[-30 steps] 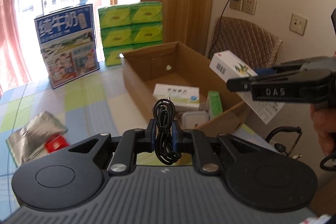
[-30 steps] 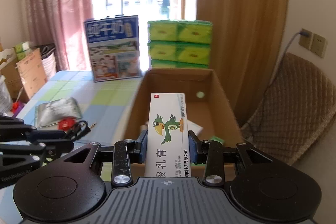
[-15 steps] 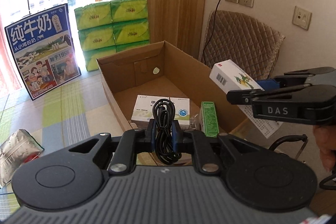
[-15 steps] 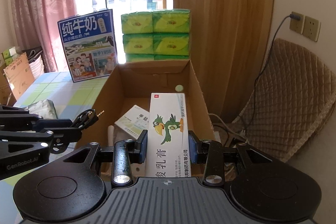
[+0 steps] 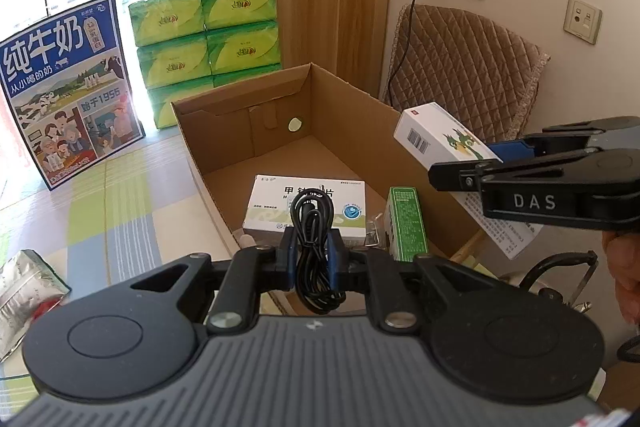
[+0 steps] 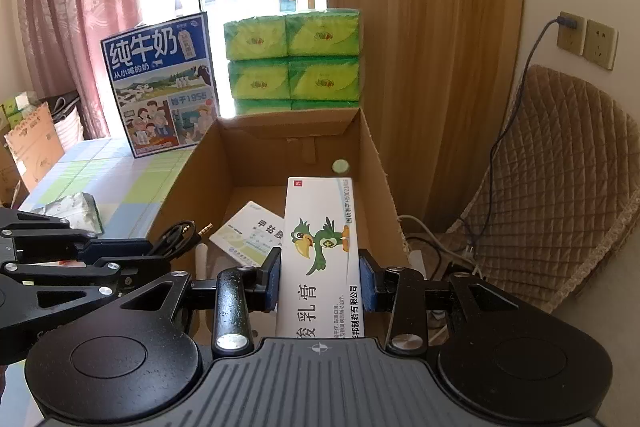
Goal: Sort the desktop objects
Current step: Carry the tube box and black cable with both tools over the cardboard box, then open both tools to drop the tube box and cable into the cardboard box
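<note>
Left wrist view: left gripper [image 5: 313,254] clamps black cable [image 5: 313,239], right gripper [image 6: 320,277] clamps parrot carton [image 6: 322,255], both over cardboard box [image 5: 352,115] already holding two cartons; foil pouch [image 5: 20,287] left on worktop [image 5: 120,195].

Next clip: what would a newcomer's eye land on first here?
Probably the two loaded claws above the open brown cardboard box: the right claw clamps a white parrot-printed medicine carton, the left claw a coiled black cable. Behind stands a stack of bright green tissue packs.

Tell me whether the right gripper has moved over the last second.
Yes. The right gripper, holding the white parrot-printed box, advanced toward the open brown cardboard box, which looms larger.
</note>
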`<state>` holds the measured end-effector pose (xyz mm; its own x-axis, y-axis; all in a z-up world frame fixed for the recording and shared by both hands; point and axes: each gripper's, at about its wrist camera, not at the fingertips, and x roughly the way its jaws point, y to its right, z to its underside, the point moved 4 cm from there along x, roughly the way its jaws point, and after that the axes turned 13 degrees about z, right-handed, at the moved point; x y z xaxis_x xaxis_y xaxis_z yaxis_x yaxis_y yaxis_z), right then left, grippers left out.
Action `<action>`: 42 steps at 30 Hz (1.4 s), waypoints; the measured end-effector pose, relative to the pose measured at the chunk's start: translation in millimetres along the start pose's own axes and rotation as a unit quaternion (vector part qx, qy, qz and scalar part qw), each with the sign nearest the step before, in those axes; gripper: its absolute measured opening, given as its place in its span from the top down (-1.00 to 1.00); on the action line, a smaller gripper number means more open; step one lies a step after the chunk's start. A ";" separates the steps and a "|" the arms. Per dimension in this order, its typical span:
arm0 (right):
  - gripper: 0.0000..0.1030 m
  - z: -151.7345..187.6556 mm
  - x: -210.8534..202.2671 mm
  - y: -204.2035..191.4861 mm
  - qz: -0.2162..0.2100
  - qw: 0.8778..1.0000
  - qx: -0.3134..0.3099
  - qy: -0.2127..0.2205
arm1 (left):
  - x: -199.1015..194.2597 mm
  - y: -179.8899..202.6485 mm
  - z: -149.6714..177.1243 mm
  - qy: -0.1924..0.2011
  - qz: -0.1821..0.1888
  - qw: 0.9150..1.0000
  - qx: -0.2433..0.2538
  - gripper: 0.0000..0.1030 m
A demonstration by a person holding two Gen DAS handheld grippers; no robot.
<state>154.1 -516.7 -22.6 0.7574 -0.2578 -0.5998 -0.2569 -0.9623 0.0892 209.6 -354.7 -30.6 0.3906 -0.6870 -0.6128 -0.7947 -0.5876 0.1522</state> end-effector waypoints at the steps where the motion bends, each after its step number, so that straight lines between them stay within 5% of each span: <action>1: 0.31 0.5 0.7 0.3 0.001 1.000 0.000 -0.001 | 1.5 -1.3 -0.1 0.002 0.002 1.000 -0.003 0.77; 24: 0.30 -11.9 4.2 -23.7 -0.022 1.000 -0.005 0.009 | -40.6 -35.7 11.3 0.028 -0.030 0.999 -0.023 0.67; 28: -0.11 -13.3 3.1 -24.9 -0.018 1.000 0.002 0.012 | -44.7 -40.7 17.5 0.028 -0.032 0.999 -0.028 0.58; 42: -0.33 -10.0 -39.0 -41.8 -0.028 0.999 0.002 0.025 | -100.2 -69.7 57.6 0.026 -0.070 0.996 -0.051 0.32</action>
<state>141.3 -467.3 5.1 0.7993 -0.2076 -0.5639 -0.2161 -0.9750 0.0526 199.1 -220.2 -24.4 0.5196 -0.6146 -0.5935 -0.6800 -0.7181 0.1483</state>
